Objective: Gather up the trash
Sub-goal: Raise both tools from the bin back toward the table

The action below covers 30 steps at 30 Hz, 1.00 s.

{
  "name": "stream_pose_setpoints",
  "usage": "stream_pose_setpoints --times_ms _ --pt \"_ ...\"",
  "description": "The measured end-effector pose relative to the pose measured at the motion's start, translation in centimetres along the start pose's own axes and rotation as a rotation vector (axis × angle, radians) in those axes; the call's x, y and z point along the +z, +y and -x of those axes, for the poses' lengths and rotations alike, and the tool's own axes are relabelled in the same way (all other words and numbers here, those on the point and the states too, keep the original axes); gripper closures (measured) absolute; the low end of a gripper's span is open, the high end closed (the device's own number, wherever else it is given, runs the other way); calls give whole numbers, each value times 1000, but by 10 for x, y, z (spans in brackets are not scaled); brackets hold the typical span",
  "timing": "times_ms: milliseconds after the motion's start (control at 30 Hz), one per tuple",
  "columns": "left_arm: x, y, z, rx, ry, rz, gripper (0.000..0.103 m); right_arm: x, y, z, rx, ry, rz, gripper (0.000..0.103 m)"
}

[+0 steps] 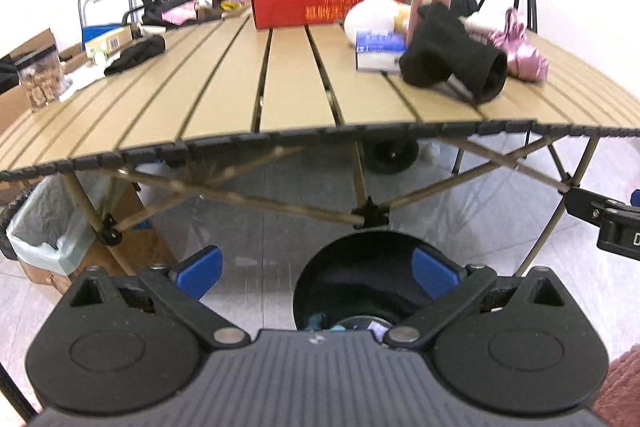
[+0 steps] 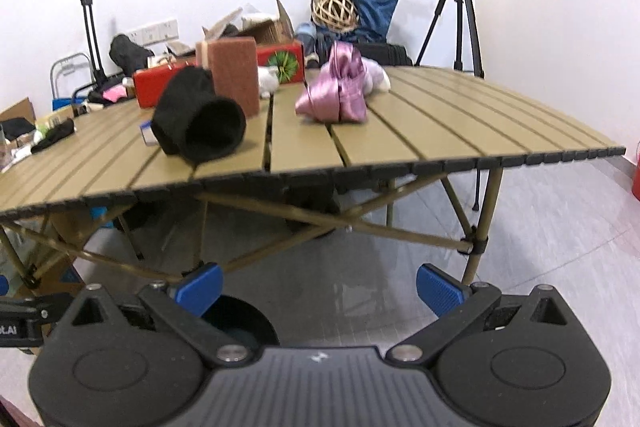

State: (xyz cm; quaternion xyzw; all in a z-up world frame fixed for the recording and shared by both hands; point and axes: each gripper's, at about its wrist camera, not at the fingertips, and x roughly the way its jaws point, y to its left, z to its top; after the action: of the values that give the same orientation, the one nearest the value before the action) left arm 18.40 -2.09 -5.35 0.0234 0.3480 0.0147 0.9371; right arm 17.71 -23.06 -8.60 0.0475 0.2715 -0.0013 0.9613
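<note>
A black round bin (image 1: 360,279) stands on the floor in front of the slatted table (image 1: 280,99), with a few scraps at its bottom. My left gripper (image 1: 318,273) hangs open just above and before the bin, nothing between its blue pads. My right gripper (image 2: 320,287) is open too, empty, low over the floor; the bin's rim (image 2: 244,323) shows at its left finger. On the table lie a black knit sleeve (image 1: 456,59), a blue-white packet (image 1: 378,51), a white crumpled wad (image 1: 370,17) and a pink shiny bag (image 2: 340,91).
A red box (image 1: 320,5), a brown block (image 2: 234,79) and black cloth (image 1: 136,55) also sit on the table (image 2: 440,123). A lined cardboard box (image 1: 44,231) stands on the floor at left, a tripod (image 2: 460,11) at back right. The right gripper's body (image 1: 604,219) shows at right.
</note>
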Motion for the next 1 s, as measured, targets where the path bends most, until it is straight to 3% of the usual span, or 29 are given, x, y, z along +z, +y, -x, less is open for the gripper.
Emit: stream_pose_setpoints --times_ms 433,1000 --pt "23 5 34 8 -139 21 0 23 11 17 46 -87 11 0" --pt "67 22 32 31 -238 91 0 52 25 9 79 -175 17 0"
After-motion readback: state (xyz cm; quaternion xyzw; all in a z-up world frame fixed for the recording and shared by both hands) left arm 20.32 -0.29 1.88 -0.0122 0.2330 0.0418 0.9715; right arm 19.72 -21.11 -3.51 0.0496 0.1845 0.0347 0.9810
